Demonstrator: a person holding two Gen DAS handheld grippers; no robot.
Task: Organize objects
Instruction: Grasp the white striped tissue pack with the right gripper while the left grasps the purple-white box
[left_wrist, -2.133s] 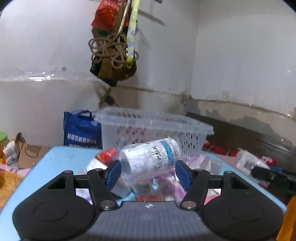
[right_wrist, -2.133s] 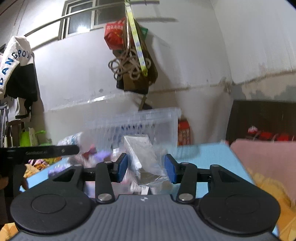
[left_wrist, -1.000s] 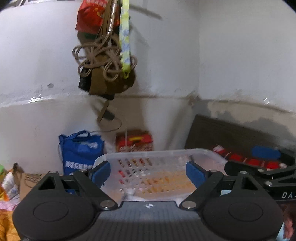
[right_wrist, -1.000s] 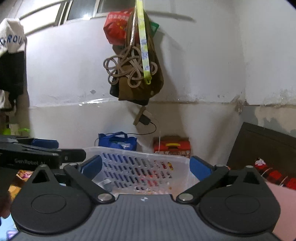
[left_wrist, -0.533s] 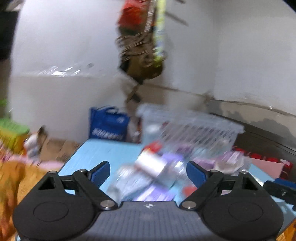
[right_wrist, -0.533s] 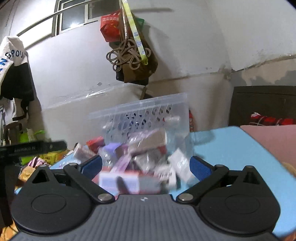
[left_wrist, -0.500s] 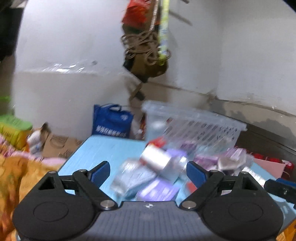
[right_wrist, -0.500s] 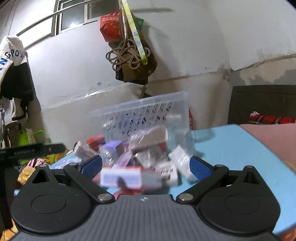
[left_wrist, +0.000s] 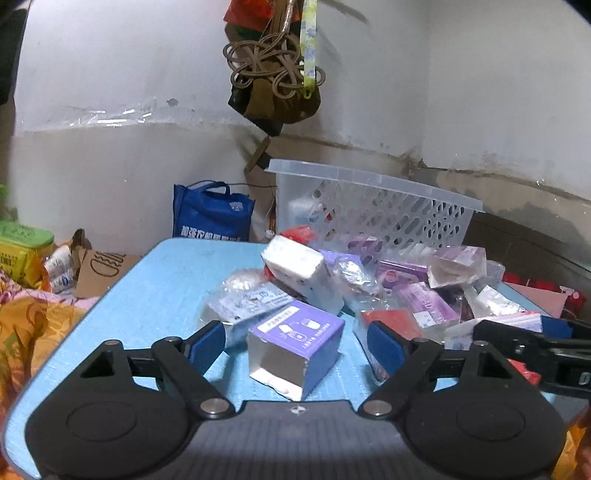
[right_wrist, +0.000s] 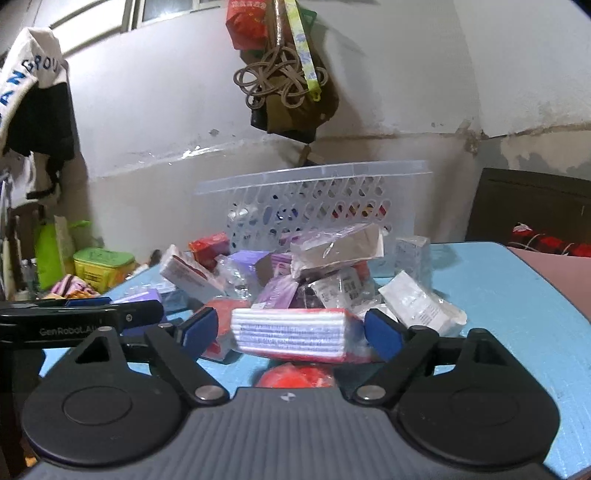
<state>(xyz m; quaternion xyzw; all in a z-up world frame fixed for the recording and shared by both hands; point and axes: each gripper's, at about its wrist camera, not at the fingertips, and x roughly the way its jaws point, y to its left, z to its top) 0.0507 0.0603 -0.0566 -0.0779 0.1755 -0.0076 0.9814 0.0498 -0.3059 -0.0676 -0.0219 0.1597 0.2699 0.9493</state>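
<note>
Nearest, the left gripper (left_wrist: 296, 341) has its jaws closing around a purple box (left_wrist: 295, 341) that stands between them on the blue table (left_wrist: 162, 291); the pads are not yet pressing on it. The right gripper (right_wrist: 290, 330) is likewise closing on a red and white packet (right_wrist: 295, 334), still with small gaps at either side. Behind both lies a loose heap of packets (left_wrist: 388, 284), and beyond that the clear basket (right_wrist: 314, 199) at the table's far edge. Risks: the open-ended box may crush or shed its contents when squeezed; the soft packet may buckle or slip; either lift may drag neighbouring packets off the heap.
</note>
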